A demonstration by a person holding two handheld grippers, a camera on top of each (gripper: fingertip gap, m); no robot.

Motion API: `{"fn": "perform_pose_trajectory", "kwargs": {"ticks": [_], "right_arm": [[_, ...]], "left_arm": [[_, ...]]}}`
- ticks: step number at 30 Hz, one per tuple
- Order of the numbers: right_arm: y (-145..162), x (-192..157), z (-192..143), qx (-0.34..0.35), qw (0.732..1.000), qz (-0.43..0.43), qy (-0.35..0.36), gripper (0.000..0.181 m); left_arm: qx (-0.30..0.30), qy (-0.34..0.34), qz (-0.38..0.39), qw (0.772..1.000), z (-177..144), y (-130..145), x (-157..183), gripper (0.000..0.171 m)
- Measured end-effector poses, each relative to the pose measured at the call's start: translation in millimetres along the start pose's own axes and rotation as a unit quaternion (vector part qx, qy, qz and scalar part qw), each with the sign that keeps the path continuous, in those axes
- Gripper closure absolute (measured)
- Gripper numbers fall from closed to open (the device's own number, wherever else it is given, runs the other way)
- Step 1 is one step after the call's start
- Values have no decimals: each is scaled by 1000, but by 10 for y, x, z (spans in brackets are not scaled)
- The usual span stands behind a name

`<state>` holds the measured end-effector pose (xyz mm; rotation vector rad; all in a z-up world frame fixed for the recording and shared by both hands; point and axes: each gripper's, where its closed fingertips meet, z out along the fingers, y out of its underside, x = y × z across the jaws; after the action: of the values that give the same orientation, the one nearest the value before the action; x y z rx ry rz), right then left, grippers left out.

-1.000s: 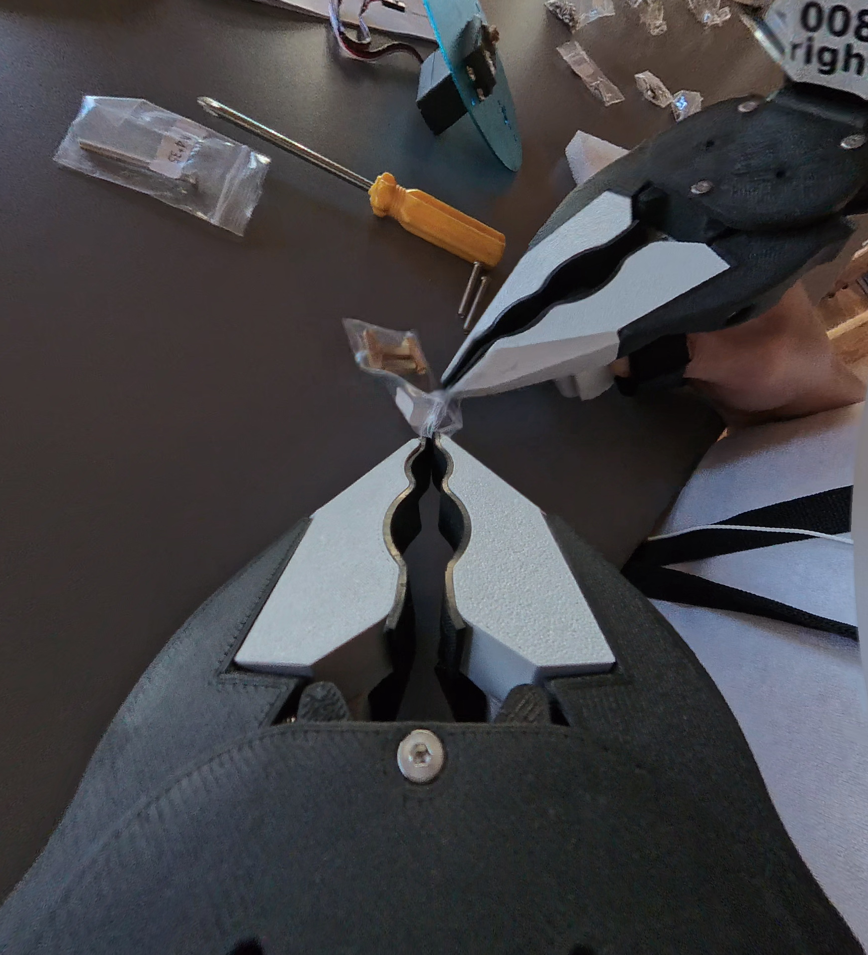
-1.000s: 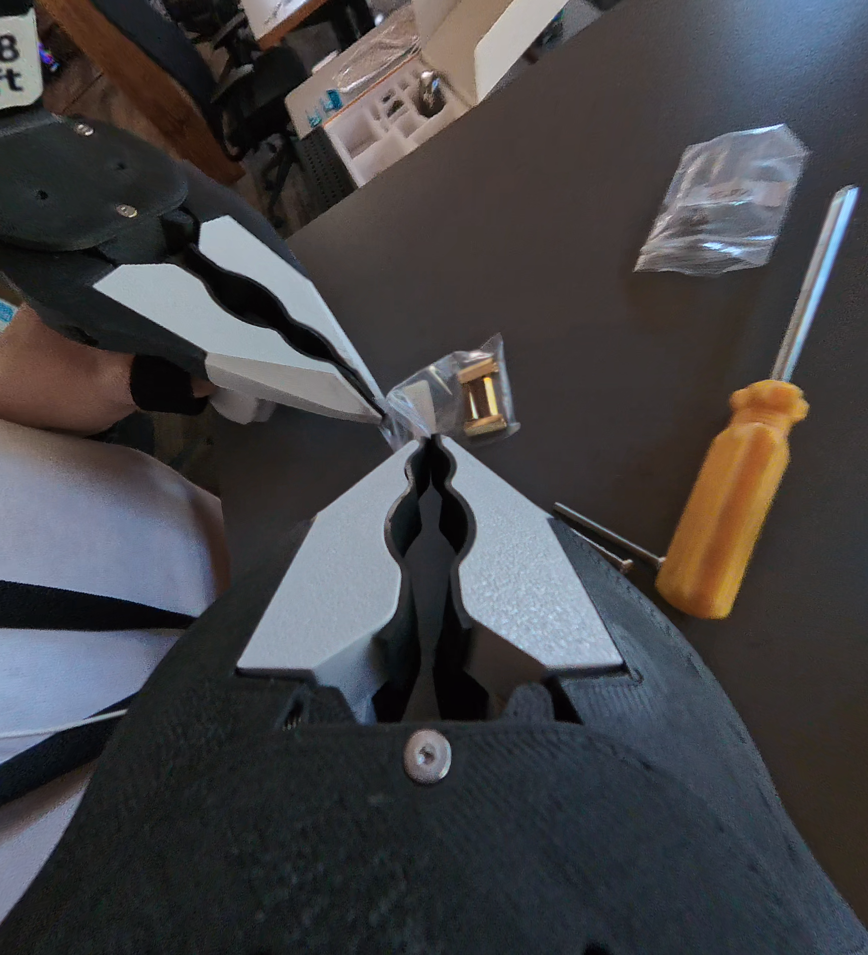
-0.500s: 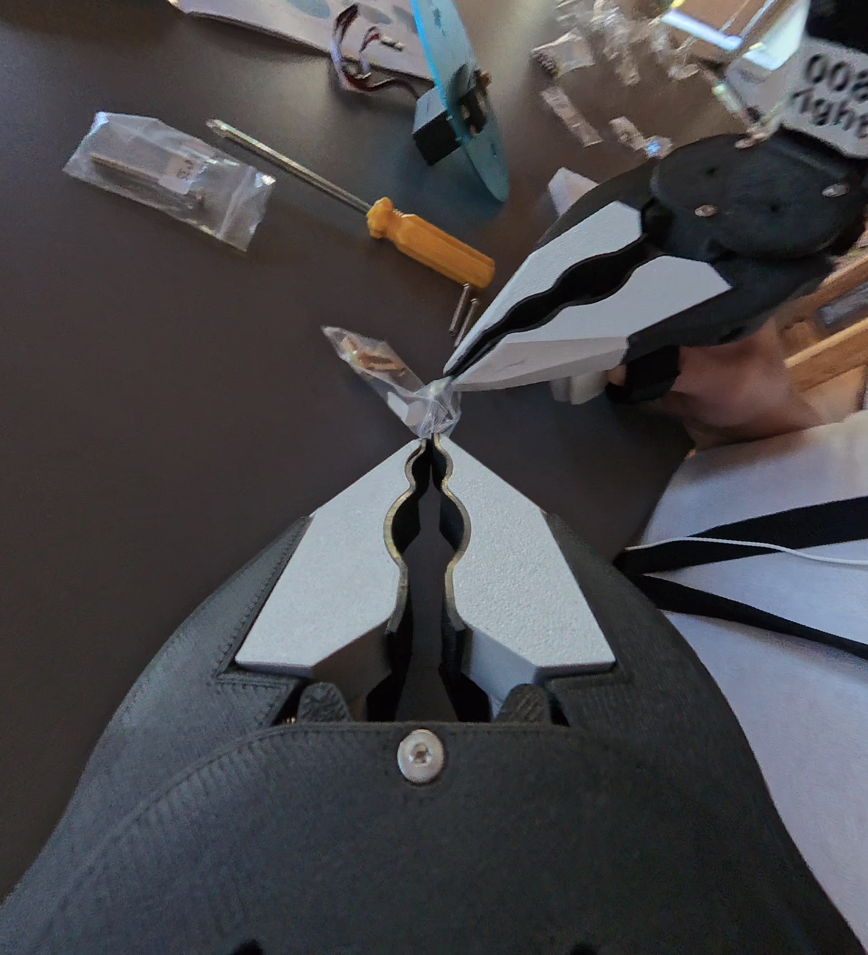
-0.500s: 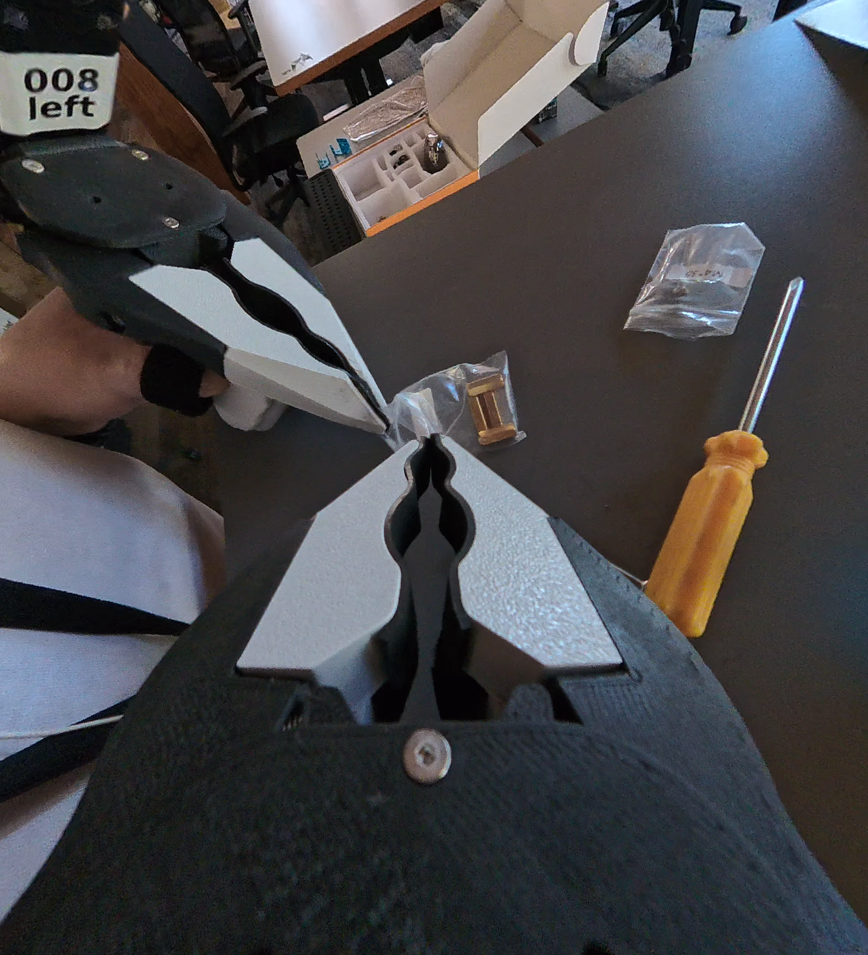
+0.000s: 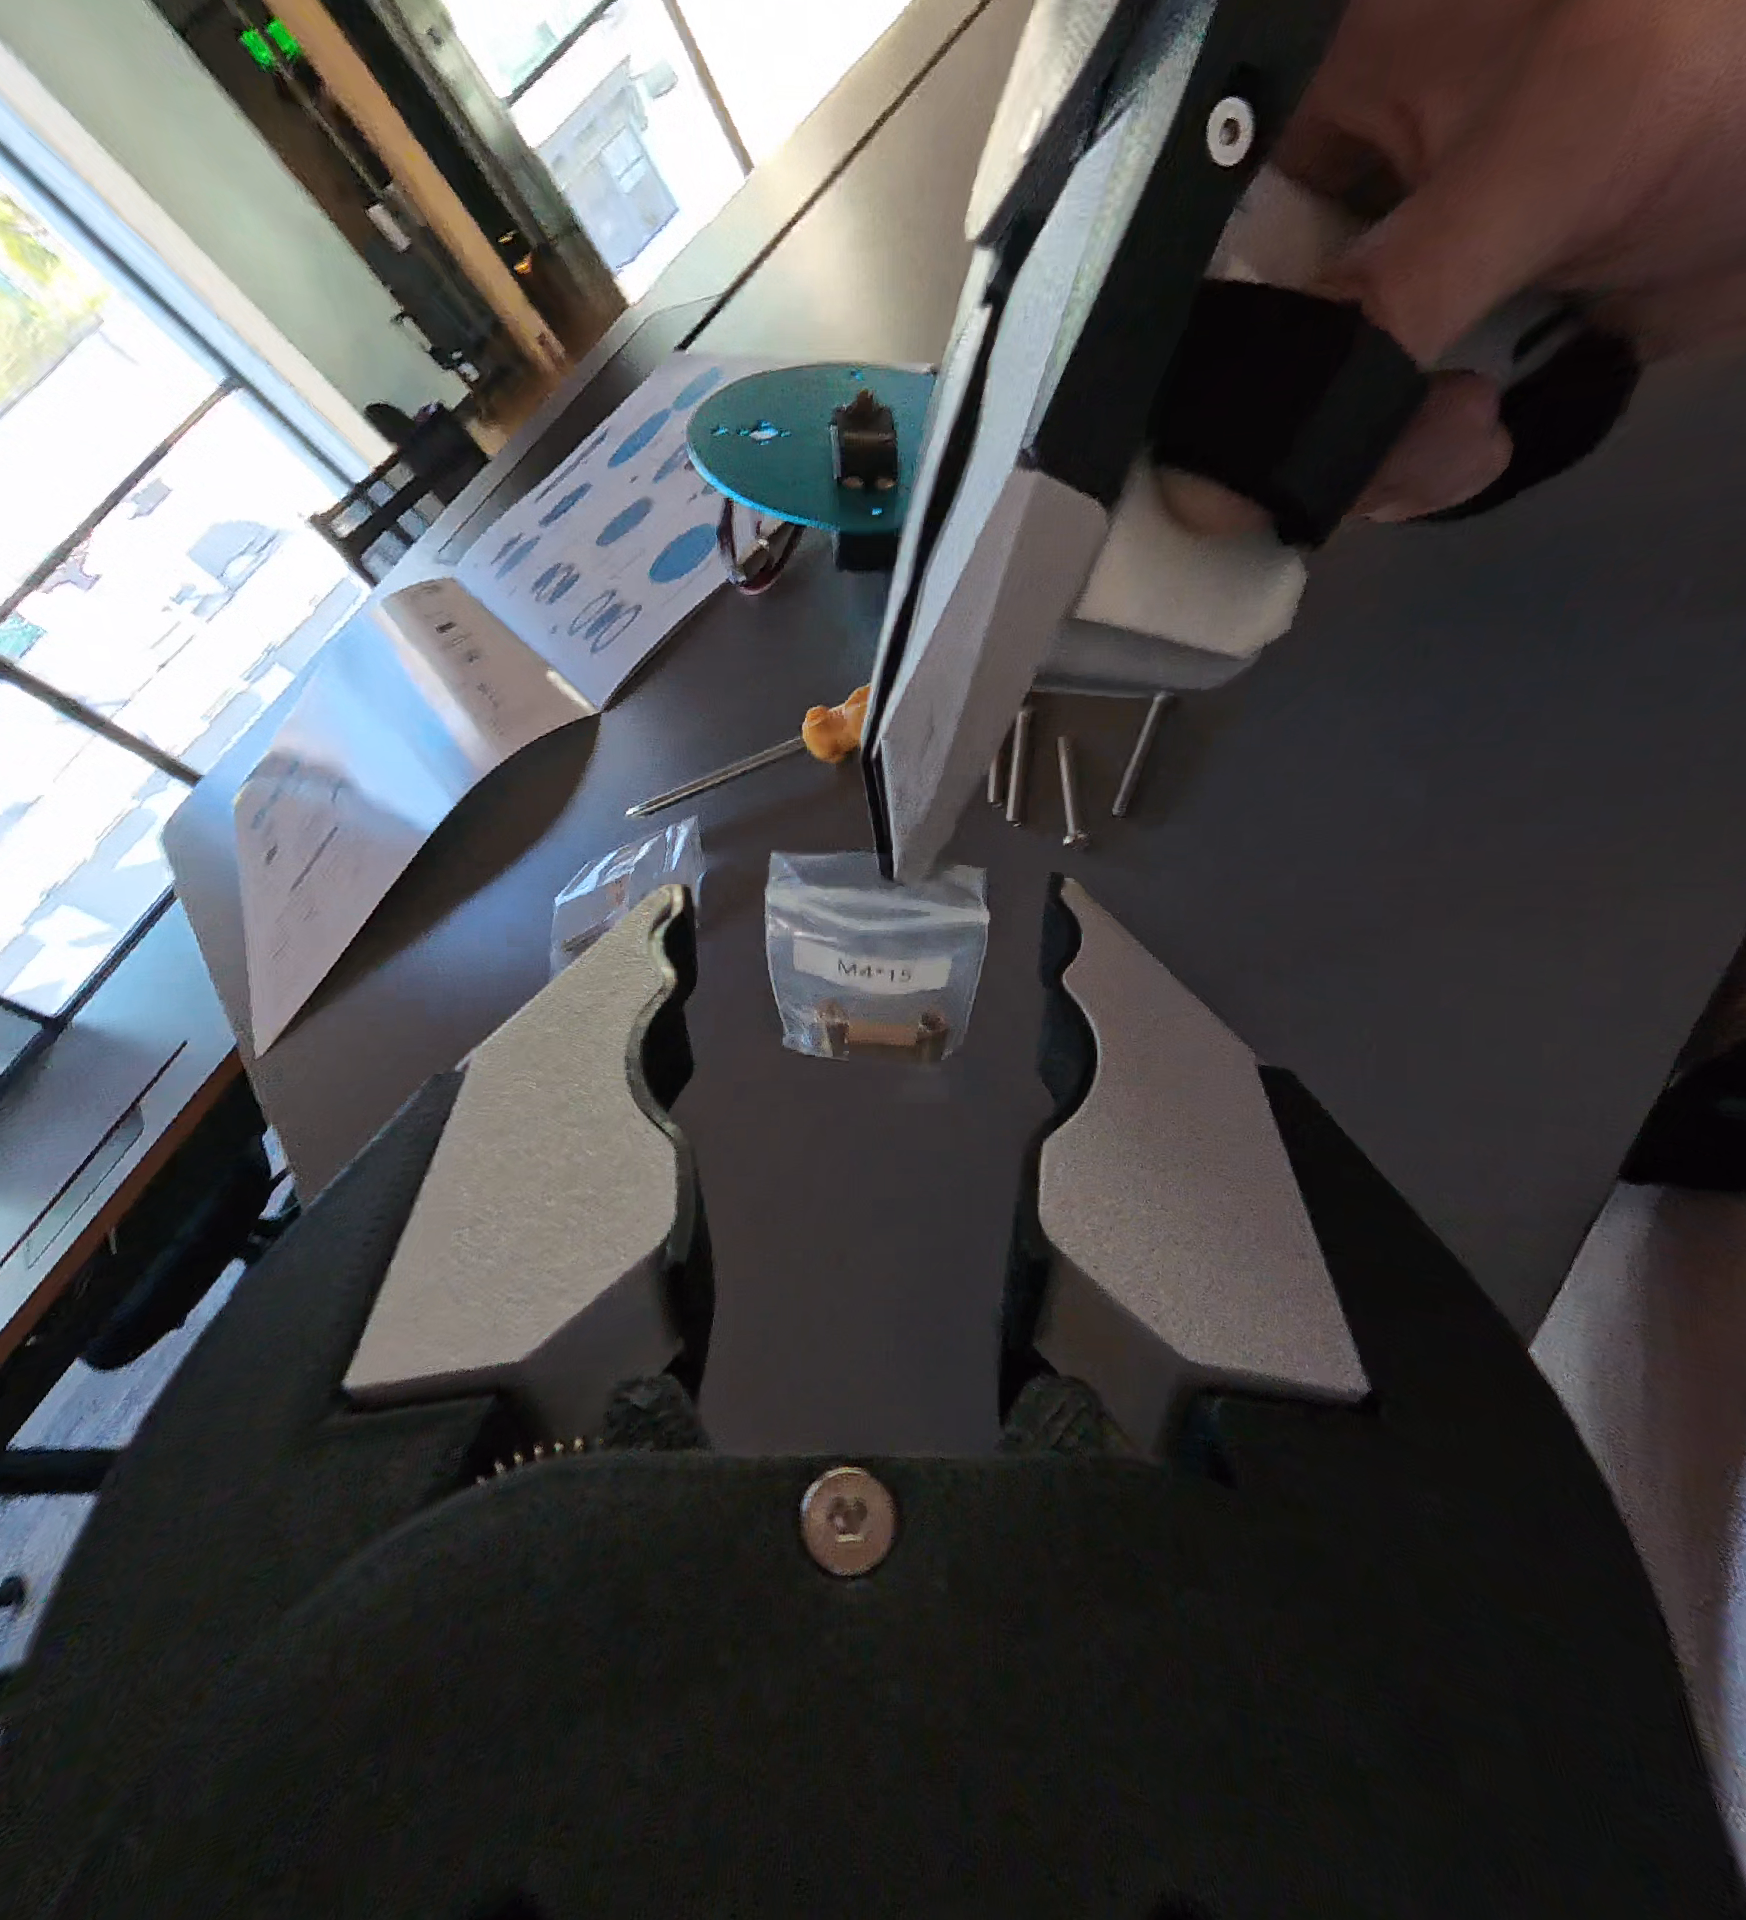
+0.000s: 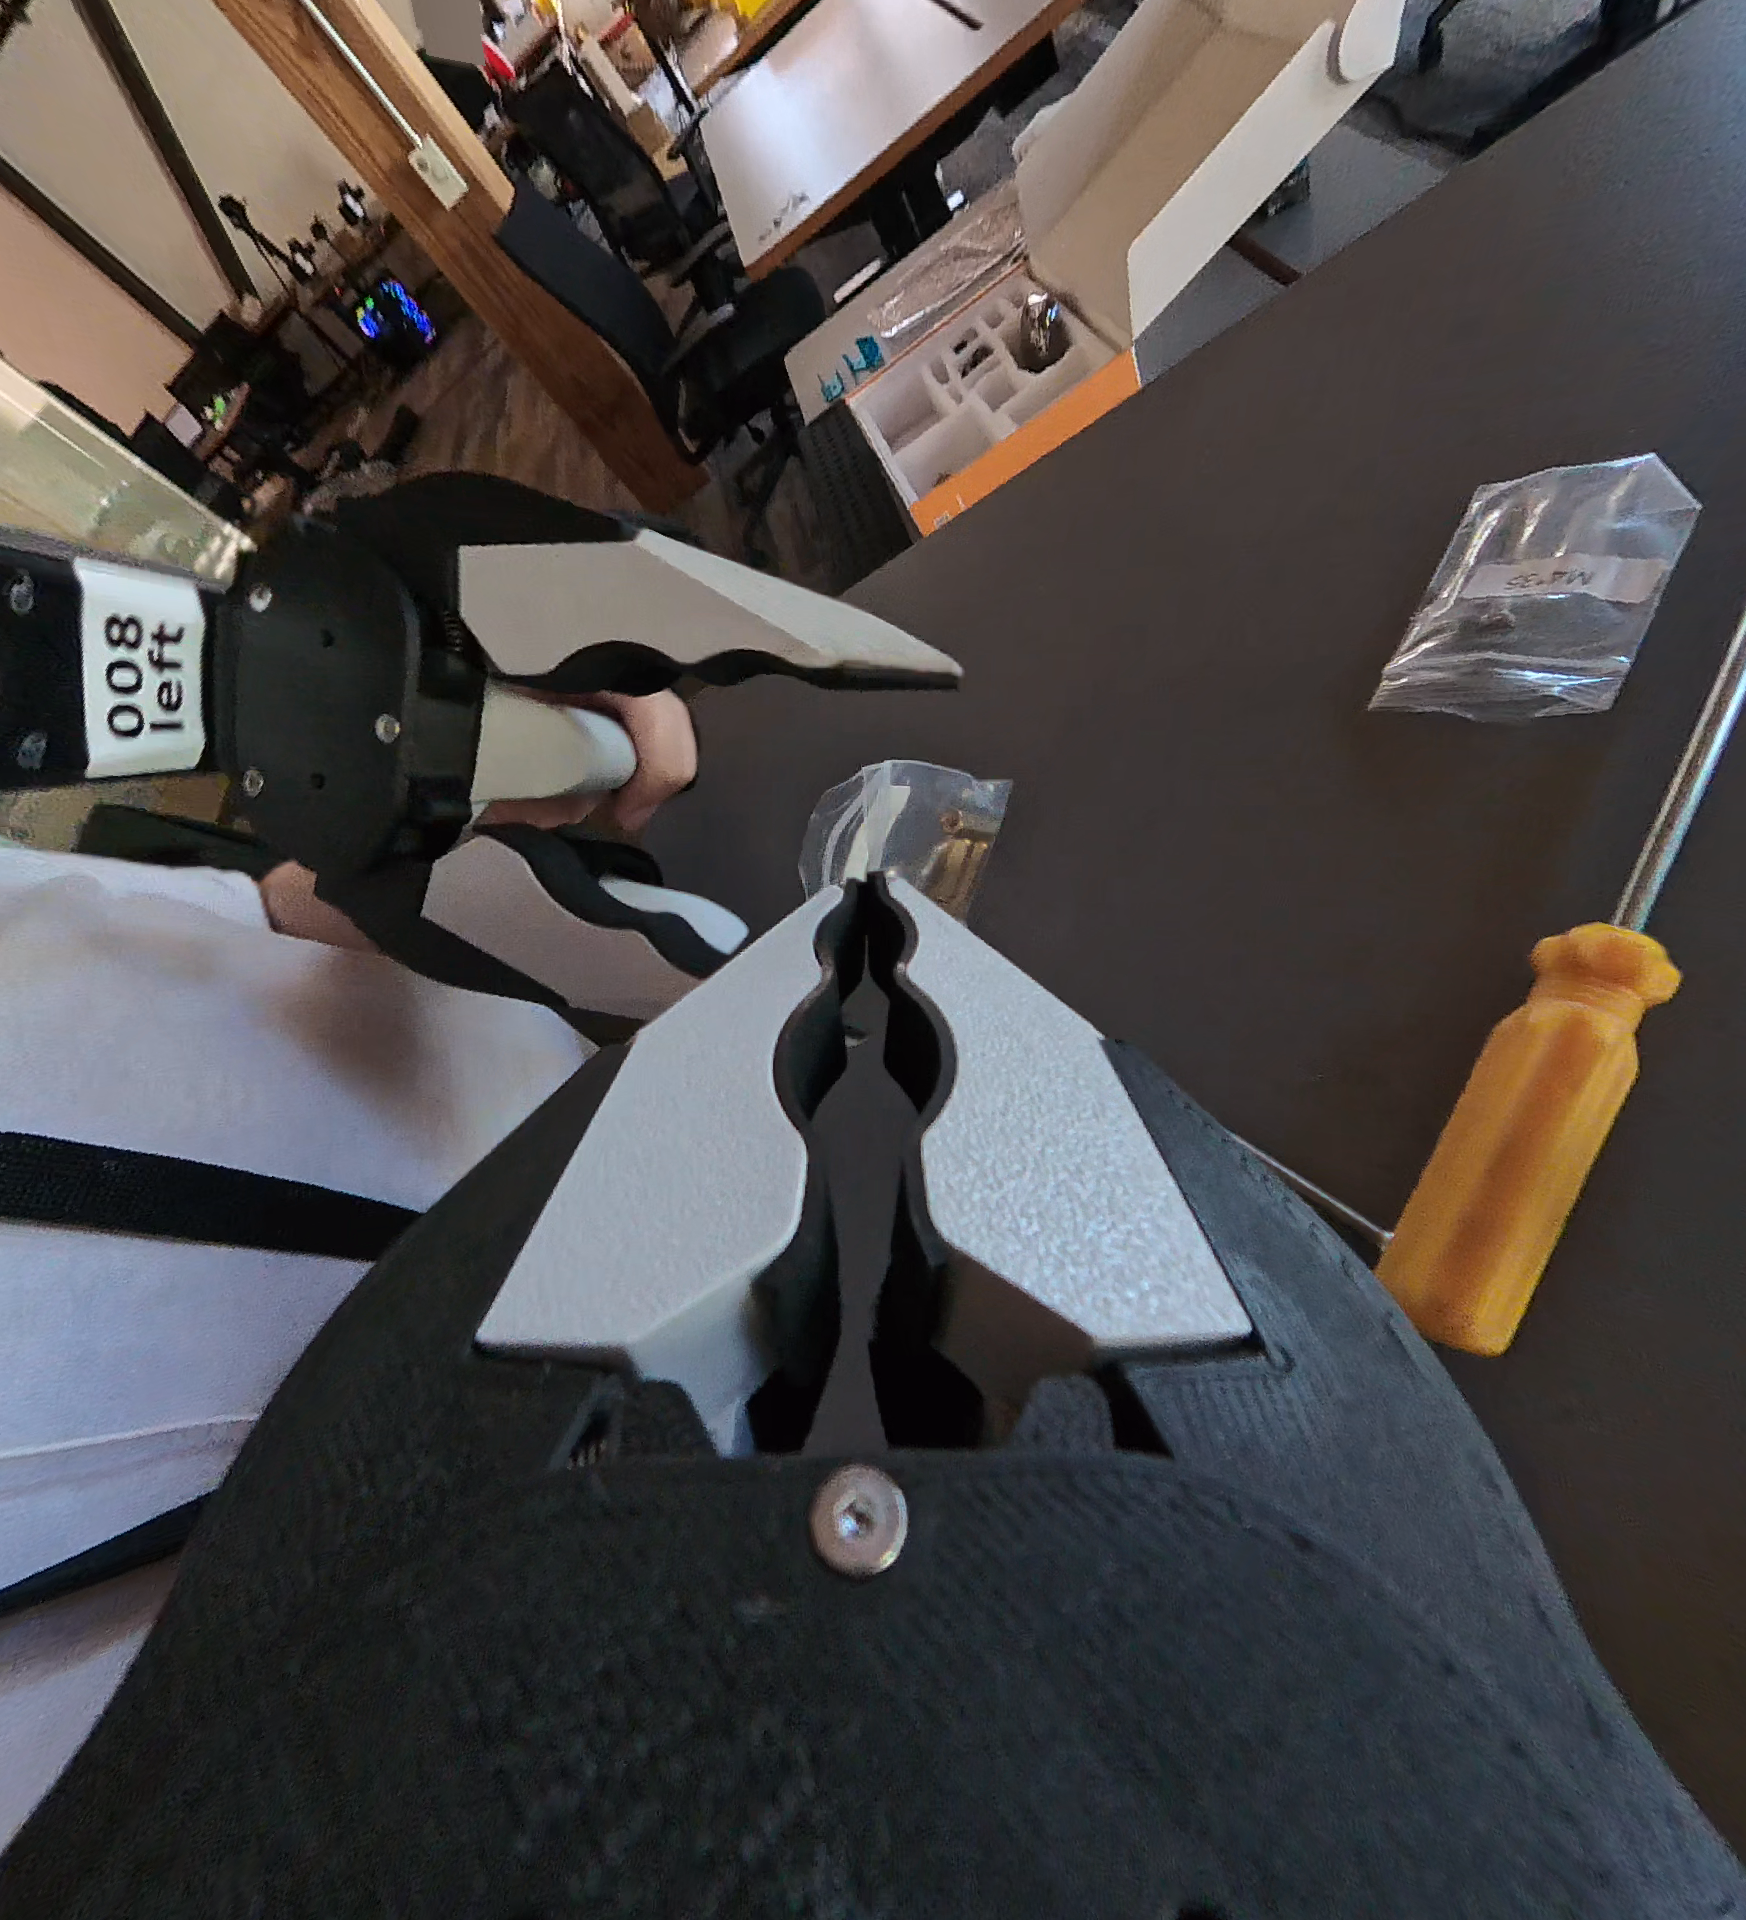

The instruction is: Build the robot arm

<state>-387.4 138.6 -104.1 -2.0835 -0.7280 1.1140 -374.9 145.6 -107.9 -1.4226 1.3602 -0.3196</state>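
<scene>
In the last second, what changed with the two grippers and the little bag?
The left gripper let go of the small clear plastic bag of brass parts, its fingers now wide apart. The right gripper stayed shut on the bag's top edge, so it hangs. The orange-handled screwdriver lies unmoved on the dark table.

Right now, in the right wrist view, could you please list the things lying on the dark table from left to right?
Small clear bag with brass parts → orange-handled screwdriver. The second clear plastic bag with a white label overlaps the screwdriver's span, so I omit it.

black gripper bodies, grey jaws, silver screw; white shirt.
</scene>
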Motion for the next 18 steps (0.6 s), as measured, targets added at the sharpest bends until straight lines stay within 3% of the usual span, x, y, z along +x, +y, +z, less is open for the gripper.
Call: {"fn": "perform_pose_trajectory", "kwargs": {"ticks": [5, 12, 18], "right_arm": [[9, -3, -52, -7, 1000, 6, 4, 181], [33, -29, -173, -6, 999, 46, -28, 181], [58, -13, -196, -21, 996, 63, -59, 181]], "left_arm": [[8, 42, 24, 999, 39, -14, 58, 136], [54, 72, 6, 996, 25, -156, 97, 147], [59, 88, -6, 994, 57, -157, 134, 148]]}}
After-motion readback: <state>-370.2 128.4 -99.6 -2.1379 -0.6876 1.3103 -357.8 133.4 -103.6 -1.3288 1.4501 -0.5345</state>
